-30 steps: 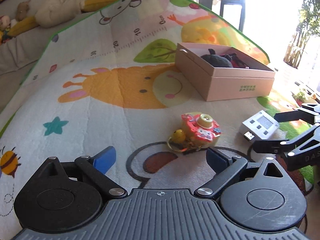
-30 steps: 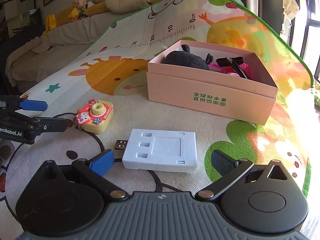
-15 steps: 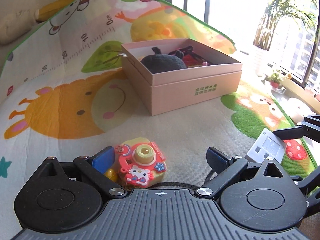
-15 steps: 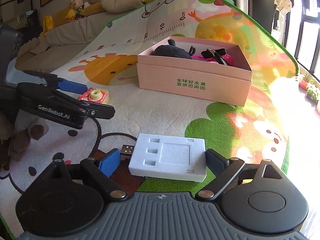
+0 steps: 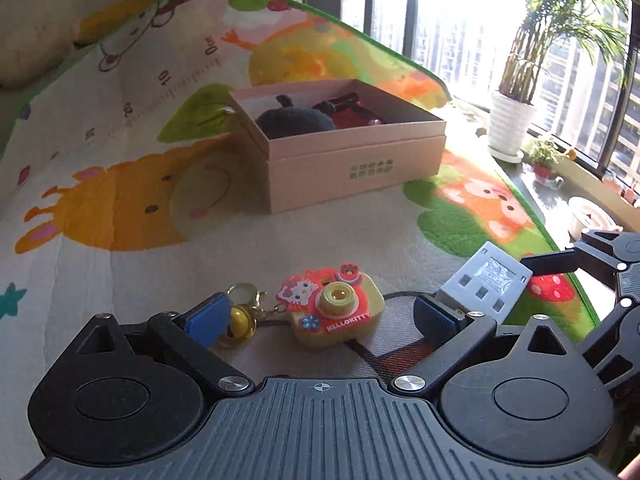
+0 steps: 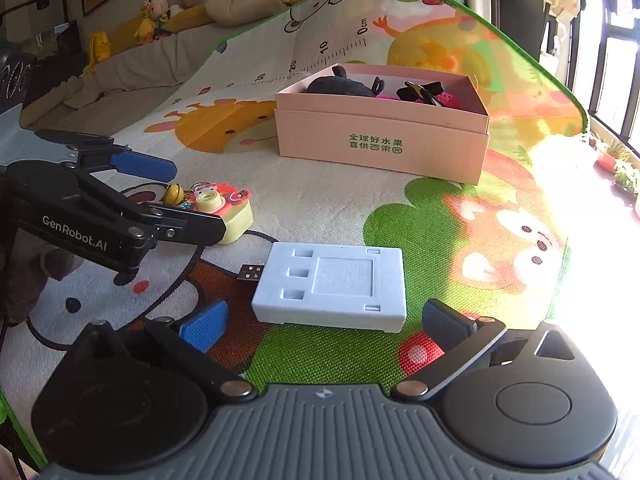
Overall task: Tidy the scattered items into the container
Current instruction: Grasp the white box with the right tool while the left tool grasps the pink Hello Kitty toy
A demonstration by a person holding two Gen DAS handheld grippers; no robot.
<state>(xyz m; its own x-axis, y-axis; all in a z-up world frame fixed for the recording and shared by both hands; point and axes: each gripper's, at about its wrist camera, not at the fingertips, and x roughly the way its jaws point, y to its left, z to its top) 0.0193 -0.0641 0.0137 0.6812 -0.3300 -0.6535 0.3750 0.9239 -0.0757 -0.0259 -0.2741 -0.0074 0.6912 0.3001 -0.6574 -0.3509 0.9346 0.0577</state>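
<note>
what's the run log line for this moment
left gripper: open, around toy camera | right gripper: open, around white device | both items on mat | pink box: partly filled

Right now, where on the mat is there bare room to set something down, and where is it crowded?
Free: the mat between the pink box and the two loose items, and its giraffe print left of the box. Crowded: the near strip, where the open left gripper flanks the toy camera and the open right gripper flanks the white USB device.
</note>
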